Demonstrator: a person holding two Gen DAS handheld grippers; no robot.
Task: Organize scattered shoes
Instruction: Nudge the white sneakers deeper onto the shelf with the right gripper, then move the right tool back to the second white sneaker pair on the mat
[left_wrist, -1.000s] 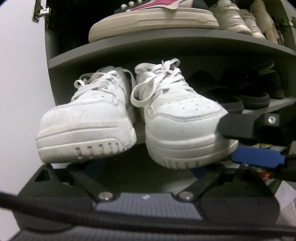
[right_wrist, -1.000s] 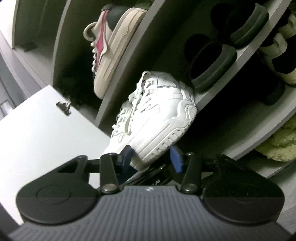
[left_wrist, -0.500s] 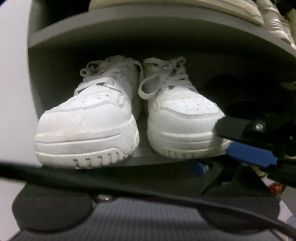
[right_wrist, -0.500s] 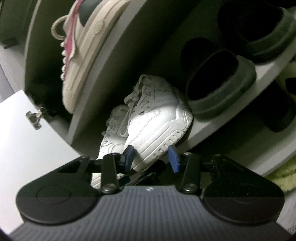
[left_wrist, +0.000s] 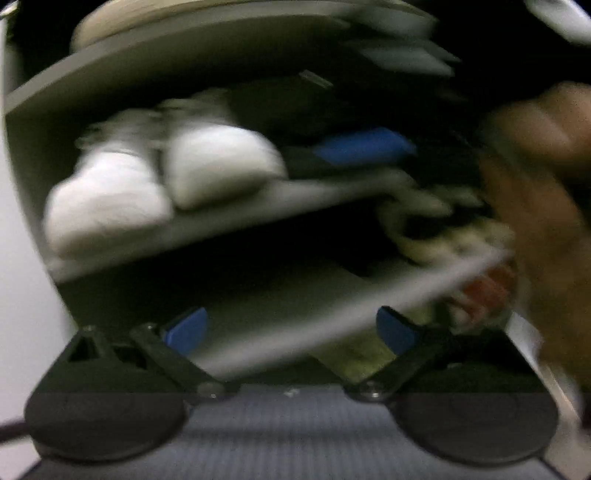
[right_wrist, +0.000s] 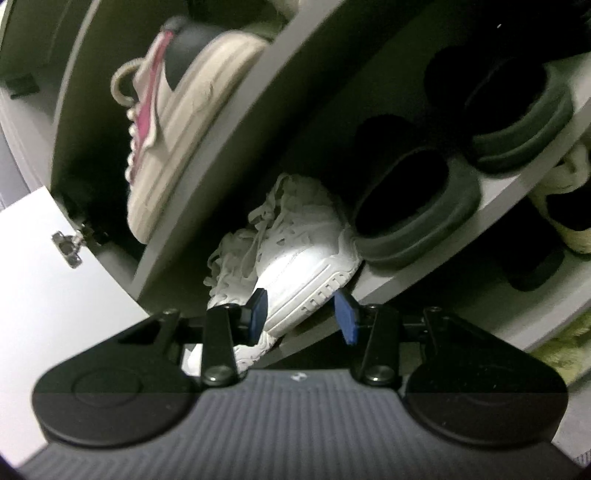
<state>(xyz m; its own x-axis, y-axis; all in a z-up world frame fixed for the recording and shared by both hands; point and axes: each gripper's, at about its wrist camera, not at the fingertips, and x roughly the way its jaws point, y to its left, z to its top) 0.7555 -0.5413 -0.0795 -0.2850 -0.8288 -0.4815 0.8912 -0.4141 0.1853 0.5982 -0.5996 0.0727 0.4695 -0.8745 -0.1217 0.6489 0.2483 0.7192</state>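
Dim fisheye views; left wrist heavily motion-blurred, right wrist sharper, corners dark

Both wrist cameras face the shoe cabinet (right_wrist: 236, 122) from close range — the left view blurred, looking slightly downward; the right tilted, nearer. Both share the white sneakers (left_wrist: 221, 166) on one shelf (left_wrist: 258, 206).

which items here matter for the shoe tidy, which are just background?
In play:
white sneakers, toe between the right gripper pads
shelf under them
left gripper, empty

Background:
pink-trimmed sneaker
dark slippers
door hinge
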